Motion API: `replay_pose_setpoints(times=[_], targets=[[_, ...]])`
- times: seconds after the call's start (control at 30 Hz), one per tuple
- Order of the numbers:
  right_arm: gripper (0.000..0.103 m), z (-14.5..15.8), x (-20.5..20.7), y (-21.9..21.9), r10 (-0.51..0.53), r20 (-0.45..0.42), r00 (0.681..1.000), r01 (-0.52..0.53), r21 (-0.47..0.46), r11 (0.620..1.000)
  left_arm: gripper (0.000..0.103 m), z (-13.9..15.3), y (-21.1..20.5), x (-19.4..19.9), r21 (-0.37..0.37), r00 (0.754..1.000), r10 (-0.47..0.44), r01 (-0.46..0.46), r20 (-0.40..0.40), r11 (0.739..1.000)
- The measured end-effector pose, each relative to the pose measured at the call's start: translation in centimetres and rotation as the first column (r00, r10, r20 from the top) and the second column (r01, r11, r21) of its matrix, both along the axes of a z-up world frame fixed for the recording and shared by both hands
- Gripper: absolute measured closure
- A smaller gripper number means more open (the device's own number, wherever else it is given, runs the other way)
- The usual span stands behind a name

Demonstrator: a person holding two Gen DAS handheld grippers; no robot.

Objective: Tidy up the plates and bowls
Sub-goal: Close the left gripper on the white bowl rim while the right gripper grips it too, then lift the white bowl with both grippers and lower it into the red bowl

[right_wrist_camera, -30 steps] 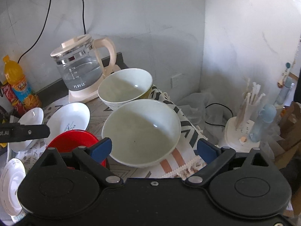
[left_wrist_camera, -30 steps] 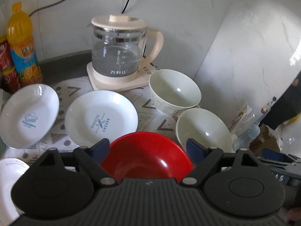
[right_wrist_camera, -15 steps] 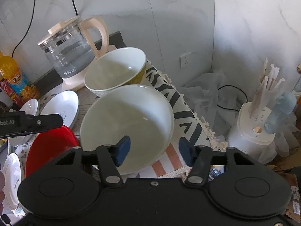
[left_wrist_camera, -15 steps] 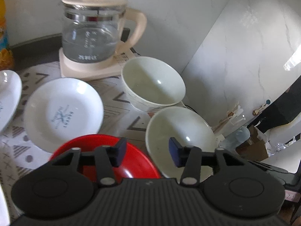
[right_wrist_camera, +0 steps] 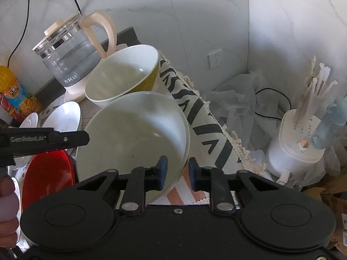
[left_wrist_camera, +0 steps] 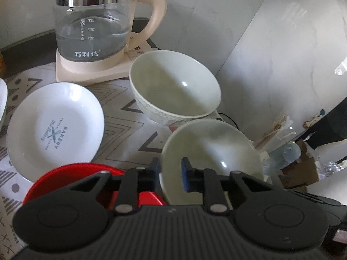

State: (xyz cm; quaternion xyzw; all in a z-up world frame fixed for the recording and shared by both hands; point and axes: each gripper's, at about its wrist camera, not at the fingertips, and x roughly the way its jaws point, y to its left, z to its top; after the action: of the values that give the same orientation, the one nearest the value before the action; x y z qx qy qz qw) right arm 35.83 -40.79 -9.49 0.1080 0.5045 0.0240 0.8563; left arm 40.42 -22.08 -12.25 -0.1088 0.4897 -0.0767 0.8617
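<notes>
Left wrist view: the left gripper [left_wrist_camera: 170, 174] has its jaws narrowed across the near-left rim of the shallow pale-green ceramic bowl [left_wrist_camera: 213, 151], one blue pad outside the rim and one inside; whether the pads press the rim cannot be told. Right wrist view: the right gripper [right_wrist_camera: 176, 173] straddles the near-right rim of the same bowl [right_wrist_camera: 134, 134] in the same manner, jaws narrow, contact again unclear. This bowl sits at the right edge of the patterned tablecloth [left_wrist_camera: 130, 127]. Just behind it, rims close together, stands the deep white ceramic bowl with a patterned outer wall [left_wrist_camera: 175, 88], and behind that the glass electric kettle with a cream base and handle [left_wrist_camera: 95, 23] at the back of the tabletop. A glossy red bowl [left_wrist_camera: 71, 173] lies just left of the left gripper, and the white shallow plate with a printed "BAKERY" logo [left_wrist_camera: 54, 130] lies beyond it toward the left edge.
</notes>
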Motion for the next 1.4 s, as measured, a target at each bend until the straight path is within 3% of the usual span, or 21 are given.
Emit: replay_pose_setpoints(times=[0.07,0.23,0.53,0.87,1.07,1.4], targets=[[0.089,-0.2,0.1,0.0,-0.003,-0.002,1.000,0.003,-0.005,1.000,0.089,-0.5,0.0,0.3,-0.002,1.000,0.014,-0.014,-0.019,1.000],[0.091,-0.5,0.3,-0.4,-0.011,0.006,1.000,0.011,0.001,1.000,0.100,-1.3,0.0,0.7,0.013,0.999,0.031,-0.030,-0.040,0.999],[0.091,1.9,0.3,-0.5,0.004,0.067,0.998,-0.003,-0.011,1.000,0.100,0.3,0.2,-0.3,-0.020,0.998,0.056,-0.056,-0.005,0.998],[0.091,5.3,0.1,0.4,0.036,0.143,0.989,-0.038,0.015,0.999,0.099,4.2,1.9,-2.3,-0.051,0.991,0.111,-0.107,0.071,0.993],[0.092,7.2,-0.2,1.9,0.079,0.193,0.978,-0.086,0.024,0.996,0.099,5.9,3.7,-3.9,-0.056,0.982,0.152,-0.146,0.115,0.988],[0.092,8.5,-0.2,5.3,0.190,0.218,0.957,-0.202,0.032,0.979,0.099,7.3,6.8,-6.8,-0.045,0.964,0.237,-0.234,0.119,0.971]])
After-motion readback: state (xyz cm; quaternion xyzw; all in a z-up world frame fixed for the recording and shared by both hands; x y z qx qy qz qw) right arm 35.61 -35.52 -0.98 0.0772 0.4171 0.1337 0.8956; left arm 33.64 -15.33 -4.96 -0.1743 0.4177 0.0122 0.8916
